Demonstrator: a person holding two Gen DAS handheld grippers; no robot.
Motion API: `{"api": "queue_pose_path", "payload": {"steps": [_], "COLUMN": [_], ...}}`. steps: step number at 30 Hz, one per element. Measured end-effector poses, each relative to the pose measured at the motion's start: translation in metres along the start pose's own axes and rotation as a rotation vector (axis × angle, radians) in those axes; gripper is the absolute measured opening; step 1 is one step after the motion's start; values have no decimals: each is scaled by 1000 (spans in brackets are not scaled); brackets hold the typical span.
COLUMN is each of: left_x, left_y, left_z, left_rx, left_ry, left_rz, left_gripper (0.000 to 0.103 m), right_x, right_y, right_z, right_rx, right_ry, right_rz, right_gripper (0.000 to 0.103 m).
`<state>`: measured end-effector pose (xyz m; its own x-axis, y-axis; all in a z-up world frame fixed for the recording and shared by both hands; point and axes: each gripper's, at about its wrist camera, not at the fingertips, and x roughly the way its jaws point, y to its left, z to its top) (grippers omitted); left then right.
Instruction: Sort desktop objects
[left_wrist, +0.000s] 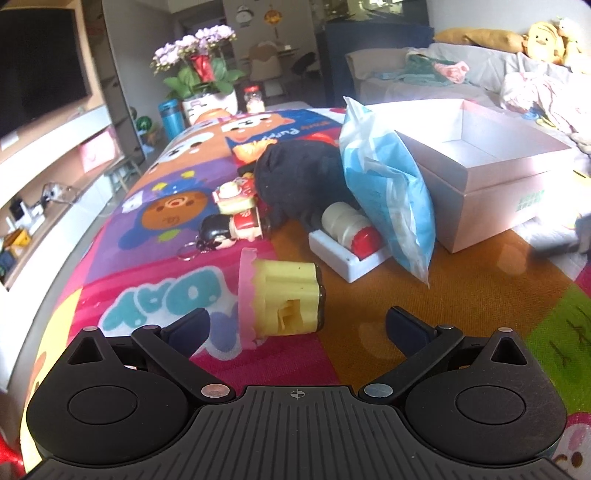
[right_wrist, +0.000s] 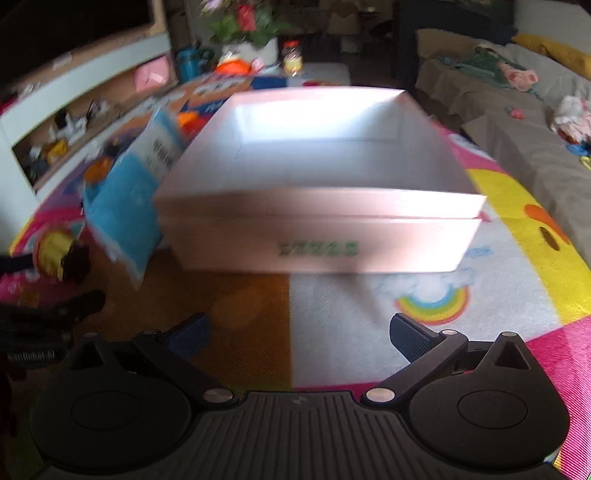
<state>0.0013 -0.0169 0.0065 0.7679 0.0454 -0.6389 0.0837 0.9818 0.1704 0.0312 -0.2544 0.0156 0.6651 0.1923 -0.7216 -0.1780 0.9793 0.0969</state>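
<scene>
Left wrist view: my left tongs (left_wrist: 295, 325) gape wide, empty, over the yellow plastic toy with pink frill (left_wrist: 282, 297), lying just ahead, long axis running left-right. My right tongs (right_wrist: 297, 332), likewise released, face the empty pink cardboard box (right_wrist: 321, 229), farther off.

A cartoon-printed play mat (left_wrist: 155, 206) is spread as the supporting surface. Laid directly on it are a pink open box (right_wrist: 321, 236), a yellow toy cup (left_wrist: 284, 299) on its side, a white tray (left_wrist: 332, 251), and a doll keychain (left_wrist: 229, 230).
</scene>
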Motion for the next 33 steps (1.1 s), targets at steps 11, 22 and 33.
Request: {"api": "queue_pose_path", "payload": {"steps": [11, 22, 33], "left_x": [3, 4, 5], "left_y": [8, 31, 44], "left_z": [-1, -4, -7], "left_rx": [-12, -59, -67], "left_ry": [-2, 31, 45], "left_rz": [-48, -102, -170], "left_gripper": [103, 103, 103], "right_x": [27, 47, -9], "right_y": [-66, -23, 20], "right_z": [54, 71, 38], "right_rx": [284, 291, 25], "right_ry": [-215, -182, -303], "right_rz": [-115, 31, 133], "right_gripper": [103, 103, 103]}}
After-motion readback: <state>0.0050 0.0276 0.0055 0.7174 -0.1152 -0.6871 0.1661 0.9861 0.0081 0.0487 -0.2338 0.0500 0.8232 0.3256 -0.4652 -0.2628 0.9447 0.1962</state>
